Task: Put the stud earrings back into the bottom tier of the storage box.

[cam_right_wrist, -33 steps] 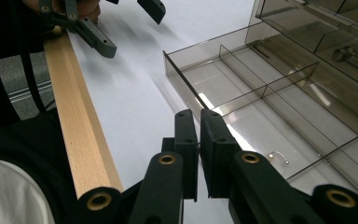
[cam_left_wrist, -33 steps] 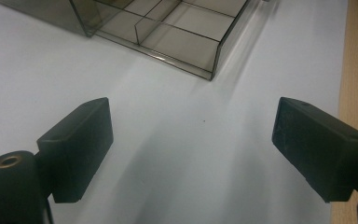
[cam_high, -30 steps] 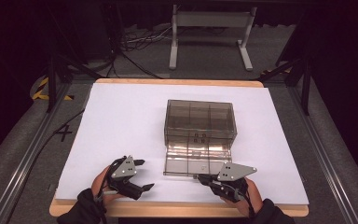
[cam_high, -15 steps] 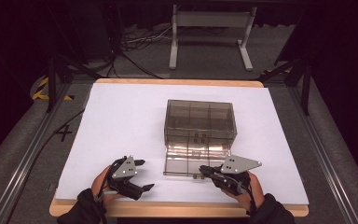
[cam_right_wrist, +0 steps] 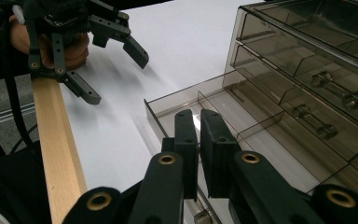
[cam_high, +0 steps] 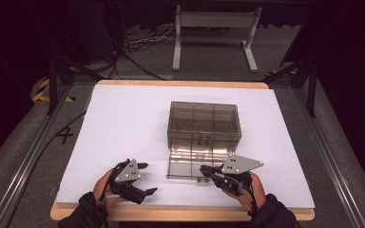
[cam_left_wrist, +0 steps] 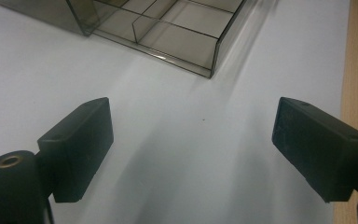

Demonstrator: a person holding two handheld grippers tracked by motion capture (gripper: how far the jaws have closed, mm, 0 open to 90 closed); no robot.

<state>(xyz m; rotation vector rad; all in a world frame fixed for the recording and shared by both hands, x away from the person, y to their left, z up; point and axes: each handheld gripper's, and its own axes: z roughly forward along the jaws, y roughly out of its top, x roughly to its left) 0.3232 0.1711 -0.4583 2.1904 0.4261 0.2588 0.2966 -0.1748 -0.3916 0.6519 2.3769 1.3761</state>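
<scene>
Smoky transparent plastic drawer cabinet (cam_high: 204, 126): in the high view it stands near the middle of the white rectangular tabletop sheet (cam_high: 123, 123), its bottom drawer (cam_high: 187, 164) pulled out toward the person.
High view, right gripper (cam_high: 204, 169): black, with a grey three-cornered plate on top; its tips lie at the pulled-out drawer's front right corner, jaws pressed together with nothing visibly between them.
High view, left gripper (cam_high: 145, 178): rests on the white sheet well left of the drawer, jaws spread apart and empty, near the light wooden table edge (cam_high: 180, 213).
Left gripper view, left gripper (cam_left_wrist: 193, 140): two black pads stand wide apart above bare white sheet, released, gripping nothing.
Left gripper view, drawer (cam_left_wrist: 177, 32): its divided compartments lie ahead, apart from the pads; the wooden edge runs along the right side.
Right gripper view, right gripper (cam_right_wrist: 199, 140): jaws clenched almost pad to pad, nothing visible between them, hovering over the open drawer (cam_right_wrist: 223, 116).
Right gripper view, cabinet (cam_right_wrist: 317, 70): closed upper drawers with clear bar handles stand at the right.
Right gripper view, left gripper (cam_right_wrist: 114, 70): seen farther off at the upper left, opened, over the sheet beside the wooden edge (cam_right_wrist: 58, 144).
</scene>
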